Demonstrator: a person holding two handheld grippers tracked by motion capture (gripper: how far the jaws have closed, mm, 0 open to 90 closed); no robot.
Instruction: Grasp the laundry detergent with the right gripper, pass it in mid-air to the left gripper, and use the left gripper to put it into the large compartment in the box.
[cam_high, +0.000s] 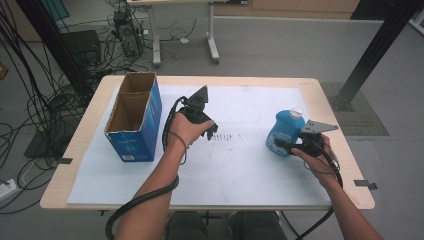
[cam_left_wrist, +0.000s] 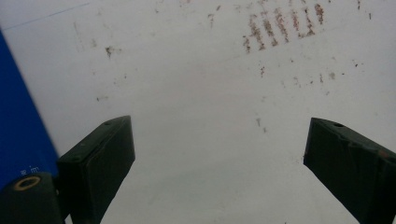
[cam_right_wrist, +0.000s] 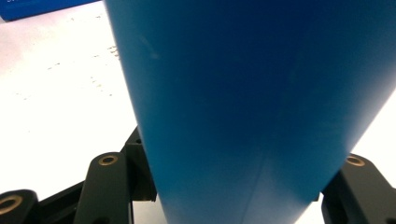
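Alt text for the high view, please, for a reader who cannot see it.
The right gripper is shut on an upright blue bottle at the table's right. The left gripper hangs open over the white sheet, beside an open blue cardboard box.

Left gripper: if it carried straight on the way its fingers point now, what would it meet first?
Most likely the white sheet covering the table. The left gripper is open with nothing between its fingers, and speckled paper lies ahead. The blue cardboard box stands off to the side, seemingly out of line.

My left gripper jaws spread wide, empty, beside the box, my right gripper clamped on the bottle, well right of the box.
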